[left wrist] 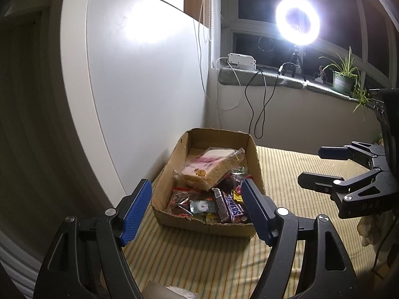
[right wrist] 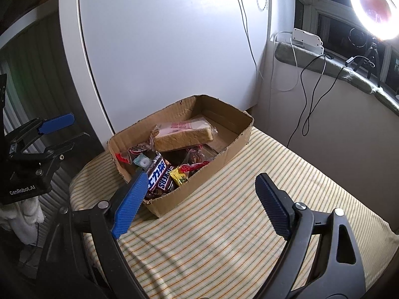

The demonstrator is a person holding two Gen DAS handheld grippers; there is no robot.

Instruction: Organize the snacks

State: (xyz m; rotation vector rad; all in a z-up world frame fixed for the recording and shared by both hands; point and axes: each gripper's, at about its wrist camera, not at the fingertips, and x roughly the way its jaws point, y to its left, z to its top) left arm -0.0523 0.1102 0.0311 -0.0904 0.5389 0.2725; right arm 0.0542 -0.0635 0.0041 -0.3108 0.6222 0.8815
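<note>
Cardboard box [right wrist: 232,134] is set on striped cloth [right wrist: 237,211] against white panel [right wrist: 162,49]. Bagged bread slice [right wrist: 183,137] is laid atop Snickers bars [right wrist: 159,175] and candies inside. Left gripper [left wrist: 197,199] and right gripper [right wrist: 199,194] are held wide apart, nothing gripped.

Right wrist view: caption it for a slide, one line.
Open right gripper hovers before a cardboard box of snacks: wrapped bread atop, Snickers bar in front.
</note>
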